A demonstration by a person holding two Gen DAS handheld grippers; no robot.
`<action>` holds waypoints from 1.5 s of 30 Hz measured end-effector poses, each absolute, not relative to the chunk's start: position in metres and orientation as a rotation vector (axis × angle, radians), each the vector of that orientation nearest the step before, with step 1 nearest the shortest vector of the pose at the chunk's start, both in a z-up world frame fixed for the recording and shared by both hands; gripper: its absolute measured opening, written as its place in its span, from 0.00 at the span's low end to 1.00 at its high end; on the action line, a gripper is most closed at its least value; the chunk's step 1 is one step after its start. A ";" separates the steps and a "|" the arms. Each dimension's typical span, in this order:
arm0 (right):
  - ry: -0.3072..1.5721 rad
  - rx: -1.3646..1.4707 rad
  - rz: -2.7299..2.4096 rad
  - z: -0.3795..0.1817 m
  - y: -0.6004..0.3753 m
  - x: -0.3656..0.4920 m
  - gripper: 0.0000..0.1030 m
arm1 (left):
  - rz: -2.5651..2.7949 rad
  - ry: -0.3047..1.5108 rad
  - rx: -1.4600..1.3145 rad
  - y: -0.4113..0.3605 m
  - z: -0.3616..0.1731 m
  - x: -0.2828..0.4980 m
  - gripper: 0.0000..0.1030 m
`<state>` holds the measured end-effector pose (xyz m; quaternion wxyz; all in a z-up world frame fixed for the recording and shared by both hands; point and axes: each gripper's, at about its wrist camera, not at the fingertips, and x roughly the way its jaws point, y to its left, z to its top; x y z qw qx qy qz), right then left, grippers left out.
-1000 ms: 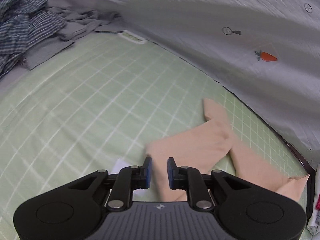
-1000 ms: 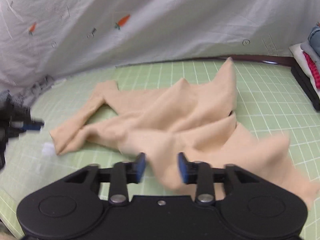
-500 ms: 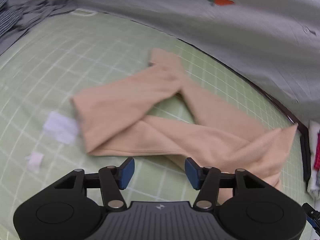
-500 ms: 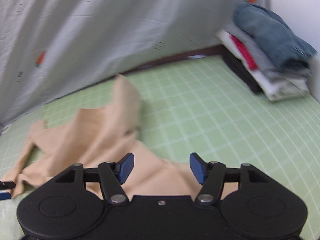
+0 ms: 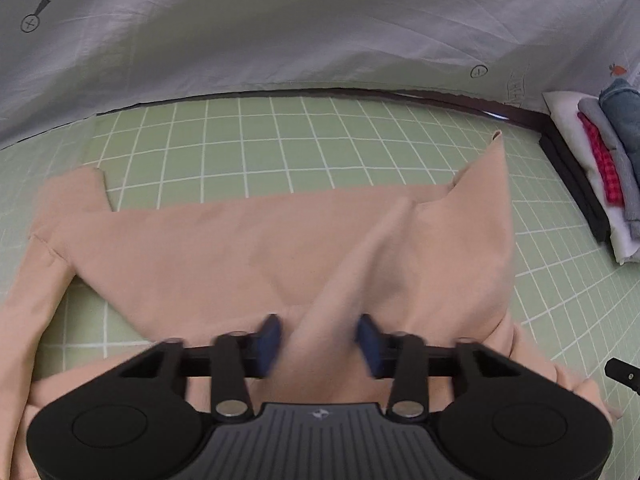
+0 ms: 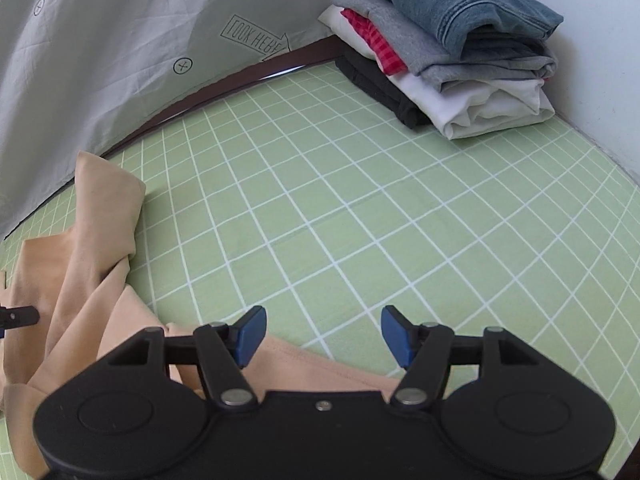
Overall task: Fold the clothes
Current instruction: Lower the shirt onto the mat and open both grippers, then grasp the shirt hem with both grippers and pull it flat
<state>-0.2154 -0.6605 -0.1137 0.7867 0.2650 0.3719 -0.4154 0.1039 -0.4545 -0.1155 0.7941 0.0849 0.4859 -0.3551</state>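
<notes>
While our left gripper [image 5: 318,340], jaws spread, straddles a ridge of the rumpled beige garment [image 5: 248,256], our right gripper [image 6: 322,334] hovers wide open; closing left seems next.

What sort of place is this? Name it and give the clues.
Probably a home laundry-folding spot: a green grid mat, a stack of folded clothes at its corner, and a grey printed sheet hung behind.

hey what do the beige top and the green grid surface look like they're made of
The beige top looks like a thin, soft, matte knit, probably cotton jersey: it drapes limply and bunches into smooth rounded folds. The green grid surface looks like a woven sheet or cloth cover rather than a hard mat, flat and matte with printed white lines; the exact fibre cannot be told.
</notes>
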 end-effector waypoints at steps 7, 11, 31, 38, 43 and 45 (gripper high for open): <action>0.807 0.566 -0.928 -0.117 -0.664 -0.206 0.62 | -0.653 0.996 0.134 -0.442 -0.115 0.165 0.08; 0.811 0.563 -0.930 -0.116 -0.661 -0.205 0.62 | -0.543 0.968 0.101 -0.422 -0.101 0.187 0.31; 0.889 0.534 -0.896 -0.125 -0.656 -0.246 0.93 | -0.806 1.039 0.156 -0.458 -0.075 -0.014 0.81; 0.927 0.449 -0.712 -0.132 -0.663 -0.258 0.80 | -0.796 1.062 0.157 -0.495 -0.088 -0.046 0.81; 0.938 0.400 -0.563 -0.137 -0.669 -0.256 0.64 | -0.804 1.054 0.155 -0.522 -0.087 -0.063 0.82; 0.940 0.380 -0.515 -0.140 -0.669 -0.253 0.57 | -0.790 1.043 0.188 -0.536 -0.089 -0.069 0.83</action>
